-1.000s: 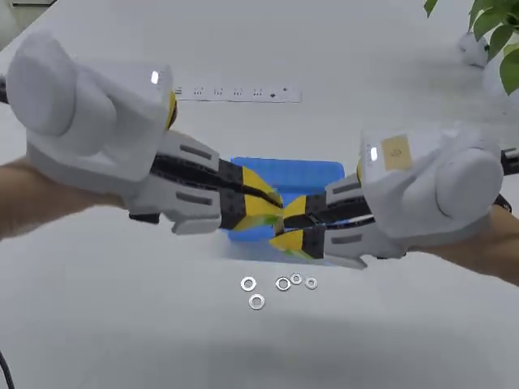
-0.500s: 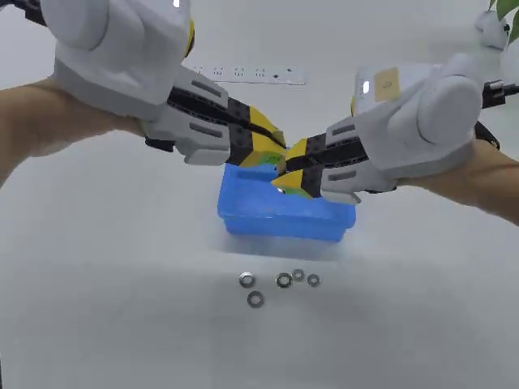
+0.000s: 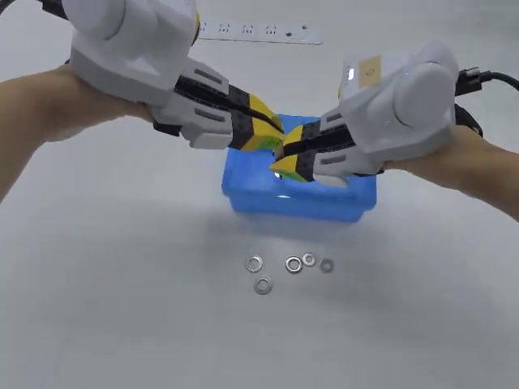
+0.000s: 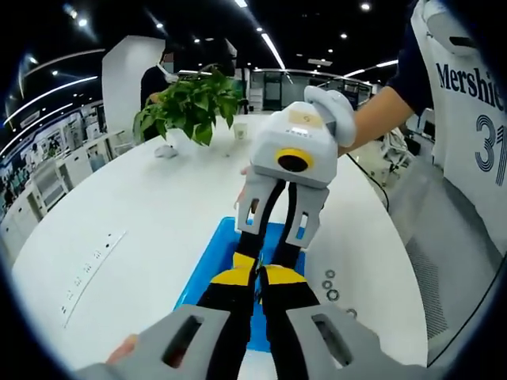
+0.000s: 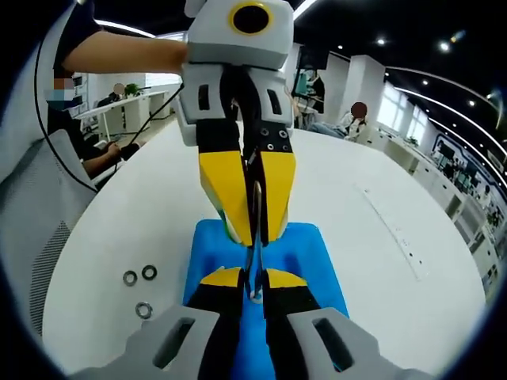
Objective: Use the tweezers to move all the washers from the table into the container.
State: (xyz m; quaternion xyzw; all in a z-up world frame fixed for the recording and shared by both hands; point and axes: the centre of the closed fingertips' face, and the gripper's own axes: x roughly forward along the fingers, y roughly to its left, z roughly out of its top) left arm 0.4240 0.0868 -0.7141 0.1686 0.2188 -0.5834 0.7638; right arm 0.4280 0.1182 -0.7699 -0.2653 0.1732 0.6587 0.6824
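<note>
Over the blue container my two grippers meet tip to tip. The left gripper comes in from the left, the right gripper from the right. Both have their yellow-tipped jaws shut on the thin metal tweezers, which run between them; a shiny bit of the tweezers shows under the tips. Several washers lie on the white table in front of the container, apart from it. The same washers lie beside the container in the gripper views.
A white power strip lies on the table beyond the container. In the left gripper view a potted plant stands at the table's far end. The table around the washers is bare white. People sit in the background of the right gripper view.
The head camera has shifted. Both grippers, still tip to tip, have moved from the container's near edge to over its middle. The washers have not moved.
</note>
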